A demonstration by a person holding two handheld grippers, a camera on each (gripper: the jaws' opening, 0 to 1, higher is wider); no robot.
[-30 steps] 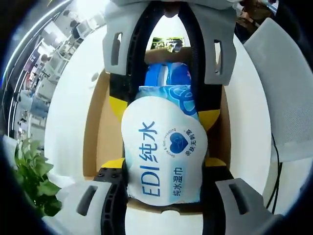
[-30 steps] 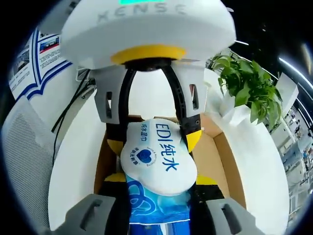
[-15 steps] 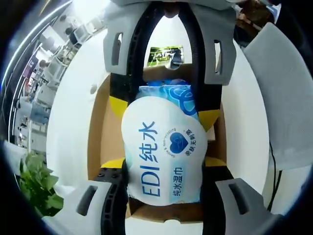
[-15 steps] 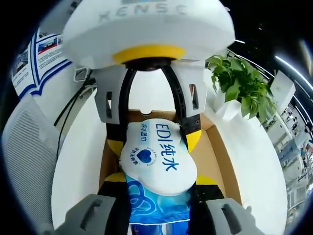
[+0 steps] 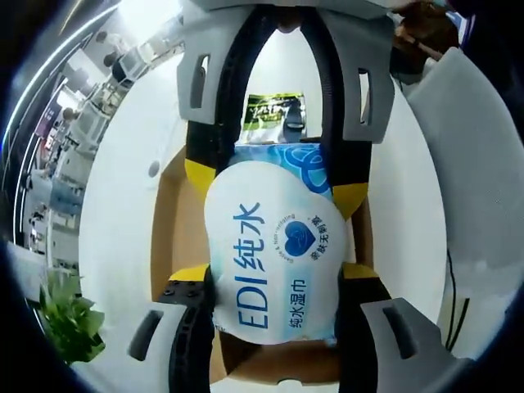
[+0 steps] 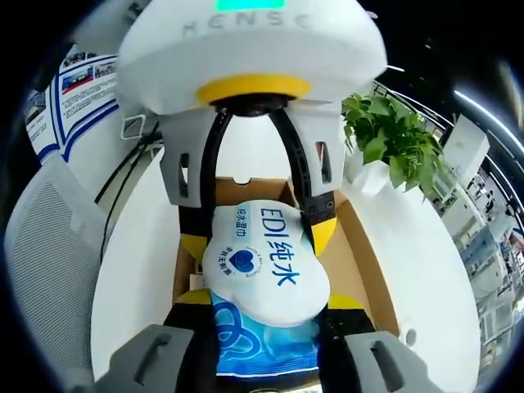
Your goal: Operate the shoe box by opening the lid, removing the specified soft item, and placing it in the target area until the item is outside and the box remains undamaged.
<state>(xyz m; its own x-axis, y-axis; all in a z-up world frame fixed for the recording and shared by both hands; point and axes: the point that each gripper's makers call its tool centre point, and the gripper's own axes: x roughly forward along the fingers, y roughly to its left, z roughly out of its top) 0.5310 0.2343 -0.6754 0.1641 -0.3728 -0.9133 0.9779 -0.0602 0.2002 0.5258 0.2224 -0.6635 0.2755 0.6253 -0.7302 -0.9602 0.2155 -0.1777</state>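
The wet-wipes pack [image 5: 274,262] (white and blue, soft) is pinched at one end by the left claw [image 5: 274,274] and at the opposite end by the right claw [image 6: 262,307], and is held over the open shoe box [image 6: 360,262] on the white surface [image 6: 131,270]. A potted plant [image 6: 393,143] is seen beside the box.

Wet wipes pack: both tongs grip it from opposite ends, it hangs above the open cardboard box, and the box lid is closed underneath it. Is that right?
Not quite. The wet wipes pack is gripped at opposite ends by the left tongs and the right tongs, but the cardboard box below is open, not closed: the right gripper view shows its bare brown inner walls and floor.
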